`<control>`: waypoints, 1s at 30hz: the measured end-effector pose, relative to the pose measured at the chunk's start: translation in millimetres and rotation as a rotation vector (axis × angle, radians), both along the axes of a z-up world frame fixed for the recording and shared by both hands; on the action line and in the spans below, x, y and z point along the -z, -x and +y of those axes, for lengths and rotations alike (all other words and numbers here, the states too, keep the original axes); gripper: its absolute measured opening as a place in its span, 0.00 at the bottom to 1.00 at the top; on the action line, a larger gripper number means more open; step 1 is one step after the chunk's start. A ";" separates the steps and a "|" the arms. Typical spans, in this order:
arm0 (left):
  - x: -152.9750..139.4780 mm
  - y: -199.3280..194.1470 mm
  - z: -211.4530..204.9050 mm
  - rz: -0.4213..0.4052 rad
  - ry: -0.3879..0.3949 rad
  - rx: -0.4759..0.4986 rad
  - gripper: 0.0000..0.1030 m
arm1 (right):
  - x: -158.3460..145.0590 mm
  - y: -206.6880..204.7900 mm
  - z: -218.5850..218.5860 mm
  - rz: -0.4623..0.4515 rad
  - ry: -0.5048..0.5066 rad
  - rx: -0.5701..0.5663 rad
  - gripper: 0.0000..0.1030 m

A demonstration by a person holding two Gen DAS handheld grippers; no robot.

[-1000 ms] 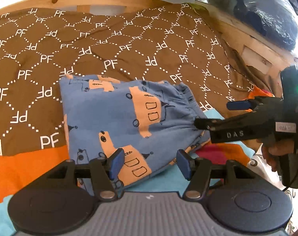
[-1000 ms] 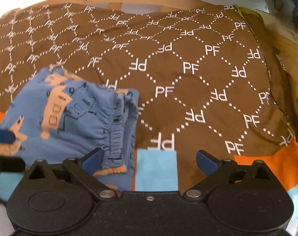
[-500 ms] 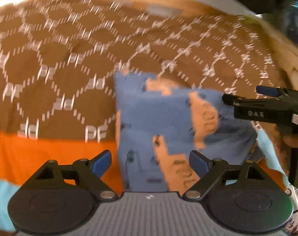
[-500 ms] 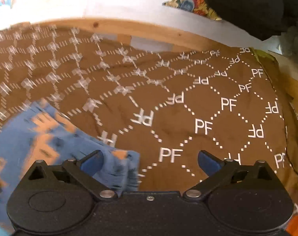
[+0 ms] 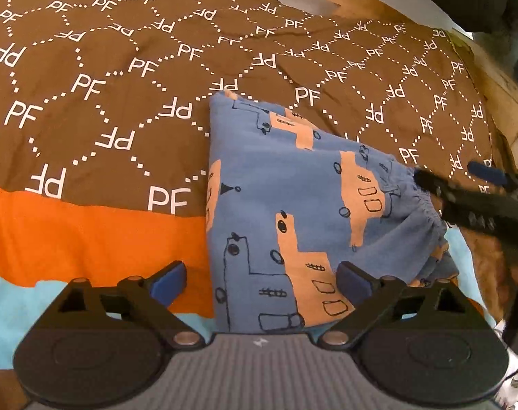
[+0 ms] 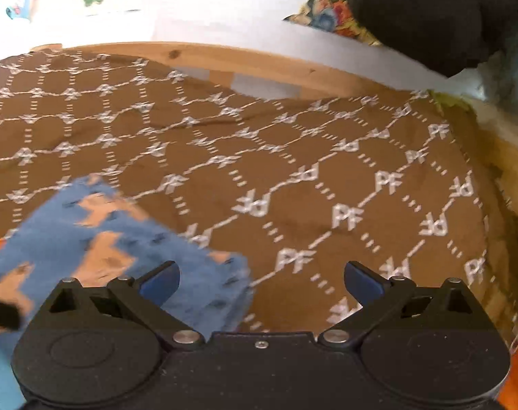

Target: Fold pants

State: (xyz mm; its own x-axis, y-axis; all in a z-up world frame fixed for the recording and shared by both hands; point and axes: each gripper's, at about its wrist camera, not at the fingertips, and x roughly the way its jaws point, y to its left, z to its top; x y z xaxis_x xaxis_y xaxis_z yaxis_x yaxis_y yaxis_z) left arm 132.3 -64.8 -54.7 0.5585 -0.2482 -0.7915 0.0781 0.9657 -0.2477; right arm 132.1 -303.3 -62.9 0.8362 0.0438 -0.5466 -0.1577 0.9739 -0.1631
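Observation:
The blue pants (image 5: 303, 212) with orange vehicle prints lie folded into a compact stack on the brown bedspread (image 5: 122, 78), elastic waistband on the right. My left gripper (image 5: 260, 276) is open, held just above the stack's near edge, holding nothing. My right gripper (image 5: 460, 188) shows at the right of the left wrist view, at the waistband. In the right wrist view the right gripper (image 6: 261, 278) is open and empty, with the pants (image 6: 105, 256) blurred at lower left.
The bedspread has white "PF" lettering, an orange band (image 5: 88, 232) and a light blue band (image 5: 16, 294) near me. A wooden bed frame (image 6: 224, 58) runs along the far edge, a white wall behind. Dark bags or clothes (image 6: 429, 10) sit at the far right.
My left gripper opened wider and shifted left and back, so the pants now sit centre-right. My right gripper lifted and tilted up off the waistband, staying open.

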 end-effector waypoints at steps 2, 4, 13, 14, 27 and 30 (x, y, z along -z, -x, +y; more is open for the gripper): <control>0.5 -0.7 0.2 0.004 0.001 -0.001 0.94 | 2.4 2.8 5.2 0.082 0.010 0.005 0.99; 0.7 -0.8 -0.3 0.005 -0.003 0.002 0.95 | 9.4 8.1 4.1 0.168 0.032 0.030 0.99; -22.1 0.6 3.8 -0.056 -0.020 -0.028 0.96 | 5.0 40.6 -9.9 0.195 -0.029 0.053 0.99; -30.1 -0.7 3.2 -0.089 -0.031 -0.021 0.99 | 0.5 40.7 -11.2 0.170 -0.038 0.054 0.99; 8.9 -116.5 -32.0 -0.281 -0.363 -0.045 0.97 | 29.1 -35.5 17.2 -0.027 0.128 0.021 0.99; 20.4 -118.8 -27.4 -0.300 -0.339 -0.083 1.00 | 34.7 -31.4 6.9 -0.070 0.144 0.066 0.99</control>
